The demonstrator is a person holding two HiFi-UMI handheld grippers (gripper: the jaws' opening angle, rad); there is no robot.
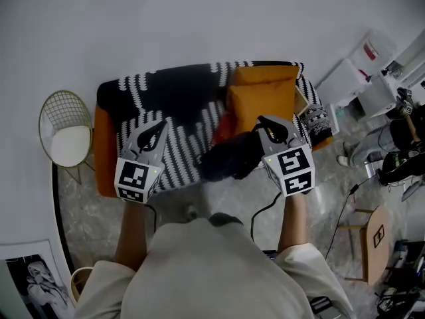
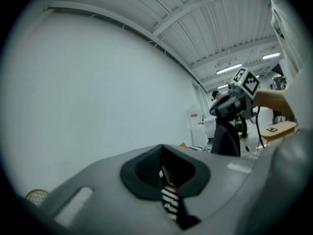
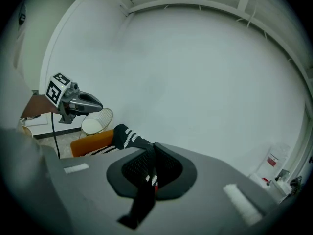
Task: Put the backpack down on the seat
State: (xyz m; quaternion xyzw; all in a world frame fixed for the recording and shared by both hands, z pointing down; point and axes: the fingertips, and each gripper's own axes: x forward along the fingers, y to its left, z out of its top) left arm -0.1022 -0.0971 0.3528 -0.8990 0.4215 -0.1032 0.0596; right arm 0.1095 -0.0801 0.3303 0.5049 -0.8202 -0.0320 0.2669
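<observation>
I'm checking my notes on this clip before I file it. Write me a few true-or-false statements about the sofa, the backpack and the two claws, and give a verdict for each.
1. The dark backpack hangs from the right claw. True.
2. The left claw also grips the backpack. False: it is apart from the backpack, over the striped blanket.
3. A black-and-white striped blanket lies over the sofa. True.
4. The cushions on the sofa are blue. False: they are orange.
5. In the head view, the wire chair stands to the right of the sofa. False: it stands at the sofa's left end.
</observation>
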